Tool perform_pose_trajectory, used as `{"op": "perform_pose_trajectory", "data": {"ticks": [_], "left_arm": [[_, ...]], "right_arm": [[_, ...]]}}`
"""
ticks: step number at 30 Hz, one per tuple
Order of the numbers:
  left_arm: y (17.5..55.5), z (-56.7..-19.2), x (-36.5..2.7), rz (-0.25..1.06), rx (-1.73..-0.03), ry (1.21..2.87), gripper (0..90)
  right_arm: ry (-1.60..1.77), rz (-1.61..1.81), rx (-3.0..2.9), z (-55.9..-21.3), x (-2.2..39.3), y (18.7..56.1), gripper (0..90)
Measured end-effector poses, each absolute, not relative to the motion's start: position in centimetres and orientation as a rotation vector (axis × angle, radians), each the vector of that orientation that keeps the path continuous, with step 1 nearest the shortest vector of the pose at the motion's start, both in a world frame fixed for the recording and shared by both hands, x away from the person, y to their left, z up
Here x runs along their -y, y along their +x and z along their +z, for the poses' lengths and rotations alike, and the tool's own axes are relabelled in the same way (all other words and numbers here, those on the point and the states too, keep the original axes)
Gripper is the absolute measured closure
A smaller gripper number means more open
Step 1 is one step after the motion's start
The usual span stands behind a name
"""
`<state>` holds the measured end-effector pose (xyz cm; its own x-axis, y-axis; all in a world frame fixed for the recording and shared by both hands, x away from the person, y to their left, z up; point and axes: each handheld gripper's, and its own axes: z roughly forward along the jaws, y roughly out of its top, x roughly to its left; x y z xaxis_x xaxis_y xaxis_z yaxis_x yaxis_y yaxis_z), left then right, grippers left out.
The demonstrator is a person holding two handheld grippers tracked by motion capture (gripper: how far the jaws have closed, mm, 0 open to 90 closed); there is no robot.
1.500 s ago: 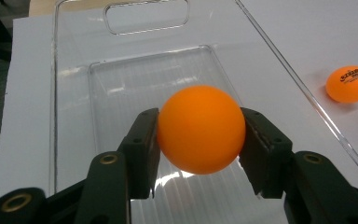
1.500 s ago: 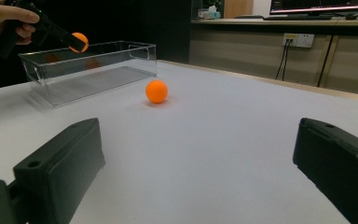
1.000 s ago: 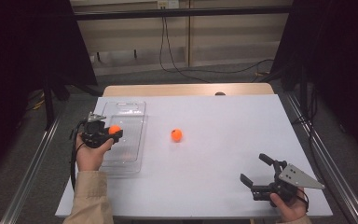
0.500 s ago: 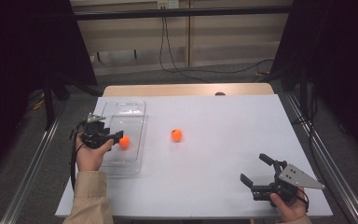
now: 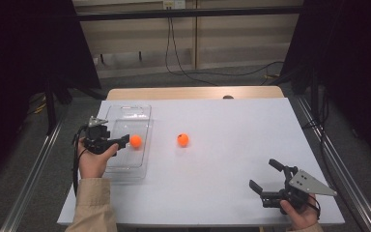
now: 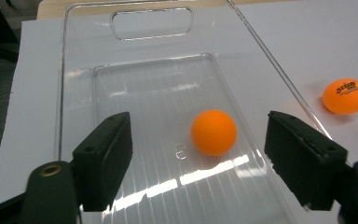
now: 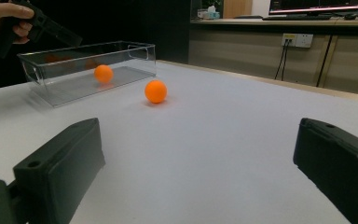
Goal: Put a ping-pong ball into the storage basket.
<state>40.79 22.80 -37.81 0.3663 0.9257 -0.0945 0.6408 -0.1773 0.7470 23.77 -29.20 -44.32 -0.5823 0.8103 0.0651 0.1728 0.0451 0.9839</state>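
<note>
A clear plastic bin (image 5: 125, 110) (image 6: 79, 56) (image 7: 135, 53) stands at the table's left. One orange ball (image 5: 135, 140) (image 6: 213, 132) (image 7: 103, 73) lies on its floor. My left gripper (image 5: 121, 142) (image 6: 198, 135) hangs over the bin, open; its jaws have just been opening and the ball rests below, free between them without touching either pad. A second orange ball (image 5: 183, 139) (image 6: 345, 95) (image 7: 155, 91) with printed lettering sits on the white table (image 5: 232, 125) just right of the bin. Near the front right edge my right gripper (image 5: 263, 174) (image 7: 198, 140) stands open, holding nothing.
The person's left hand and its gripper (image 7: 37, 23) appear beyond the bin in the right gripper view. A wooden strip (image 5: 193, 93) borders the table's far edge. Metal rails (image 5: 34, 169) run along both sides. Wide bare tabletop lies between the second ball and the right gripper.
The left gripper's jaws have spread apart and let go of the orange ball, which dropped from between them to the bin's floor, slightly to the right. The right gripper has kept still.
</note>
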Motion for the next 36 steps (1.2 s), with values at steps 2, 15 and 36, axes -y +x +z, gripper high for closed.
{"op": "perform_pose_trajectory", "data": {"ticks": [2,15,36], "left_arm": [[40.7,-37.7,-22.7,0.501,-1.352,1.91,20.4],[40.3,-36.9,-22.1,0.481,-1.318,1.902,13.7],[40.1,-36.5,-21.1,0.438,-1.282,1.903,10.9]], "right_arm": [[0.988,1.576,-1.803,-44.3,29.2,23.8,0.9],[0.986,1.574,-1.805,-44.3,29.1,23.8,0.9],[0.986,1.575,-1.805,-44.3,29.1,23.8,0.9]]}}
